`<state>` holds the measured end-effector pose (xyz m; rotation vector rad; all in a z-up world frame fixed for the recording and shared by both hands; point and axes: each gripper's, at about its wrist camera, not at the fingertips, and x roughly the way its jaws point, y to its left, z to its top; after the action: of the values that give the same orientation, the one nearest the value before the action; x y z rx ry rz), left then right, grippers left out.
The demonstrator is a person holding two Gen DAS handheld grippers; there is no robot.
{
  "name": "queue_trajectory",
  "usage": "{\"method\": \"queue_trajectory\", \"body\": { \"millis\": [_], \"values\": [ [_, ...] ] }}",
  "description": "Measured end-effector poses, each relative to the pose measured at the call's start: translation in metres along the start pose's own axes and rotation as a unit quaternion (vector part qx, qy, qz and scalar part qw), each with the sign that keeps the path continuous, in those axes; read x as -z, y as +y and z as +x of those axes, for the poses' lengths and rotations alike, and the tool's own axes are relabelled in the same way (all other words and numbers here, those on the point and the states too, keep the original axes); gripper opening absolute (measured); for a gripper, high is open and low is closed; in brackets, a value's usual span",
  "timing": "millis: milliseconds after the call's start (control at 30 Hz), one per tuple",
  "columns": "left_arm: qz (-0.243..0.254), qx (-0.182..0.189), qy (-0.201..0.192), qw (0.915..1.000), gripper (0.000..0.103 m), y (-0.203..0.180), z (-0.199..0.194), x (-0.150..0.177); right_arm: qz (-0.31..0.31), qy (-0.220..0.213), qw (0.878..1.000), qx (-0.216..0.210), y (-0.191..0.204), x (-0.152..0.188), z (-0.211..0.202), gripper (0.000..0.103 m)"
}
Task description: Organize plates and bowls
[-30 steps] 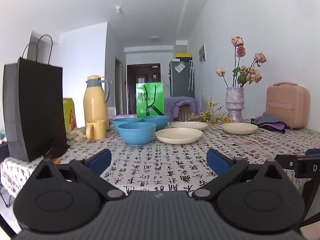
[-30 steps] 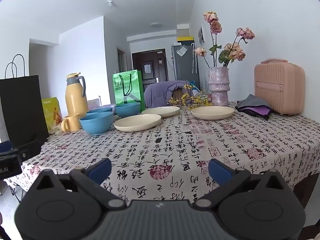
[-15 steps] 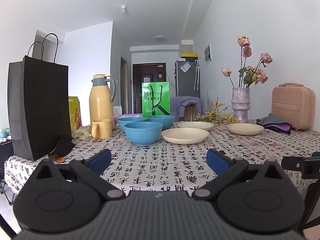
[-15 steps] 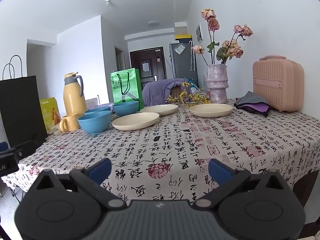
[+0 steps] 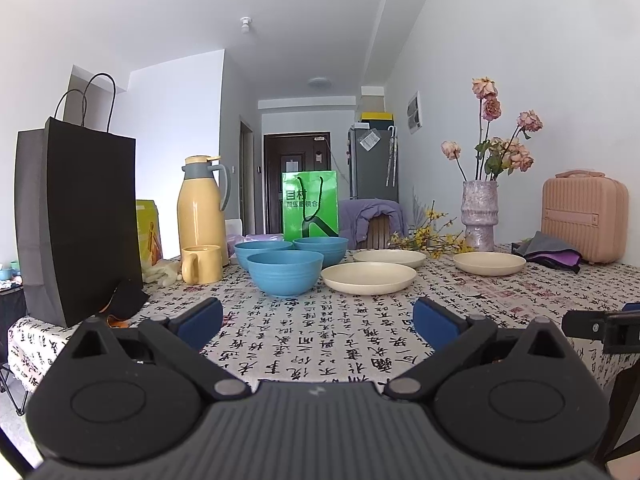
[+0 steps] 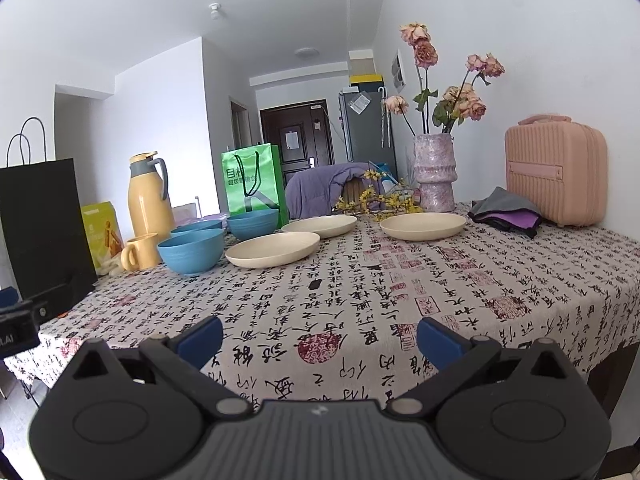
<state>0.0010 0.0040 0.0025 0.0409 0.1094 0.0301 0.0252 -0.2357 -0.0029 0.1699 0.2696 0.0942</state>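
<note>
1. Left tongs [image 5: 316, 320] and right tongs [image 6: 319, 336] hover level at the counter [image 6: 400, 300] edge, both spread wide, empty.
2. Ribbed blue bowls [image 5: 285, 278] (three, clustered) sit beside smooth cream plates [image 5: 368, 277] mid-counter.

A table covered by a pale cloth printed with black calligraphy [image 6: 400, 280] carries three blue bowls [image 6: 191, 249], three cream plates [image 6: 272, 249], a yellow mug [image 6: 138, 252], a yellow thermos jug [image 6: 147, 196], a black paper bag [image 5: 76, 224], a green bag [image 6: 254, 184], a speckled vase [image 6: 434, 176], a pink case [image 6: 554, 172] and folded cloths [image 6: 506, 210].
</note>
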Motion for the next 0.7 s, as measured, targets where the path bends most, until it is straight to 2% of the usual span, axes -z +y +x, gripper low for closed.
{"method": "queue_trajectory", "body": {
  "millis": [533, 700],
  "values": [
    [-0.009, -0.001, 0.010, 0.9999, 0.103, 0.003, 0.007, 0.002, -0.019, 0.003, 1.000, 0.000, 0.006, -0.004, 0.007, 0.103],
    [-0.010, -0.001, 0.013, 0.9999, 0.103, 0.001, 0.009, 0.001, -0.001, 0.009, 1.000, 0.007, -0.001, -0.005, 0.011, 0.103]
  ]
}}
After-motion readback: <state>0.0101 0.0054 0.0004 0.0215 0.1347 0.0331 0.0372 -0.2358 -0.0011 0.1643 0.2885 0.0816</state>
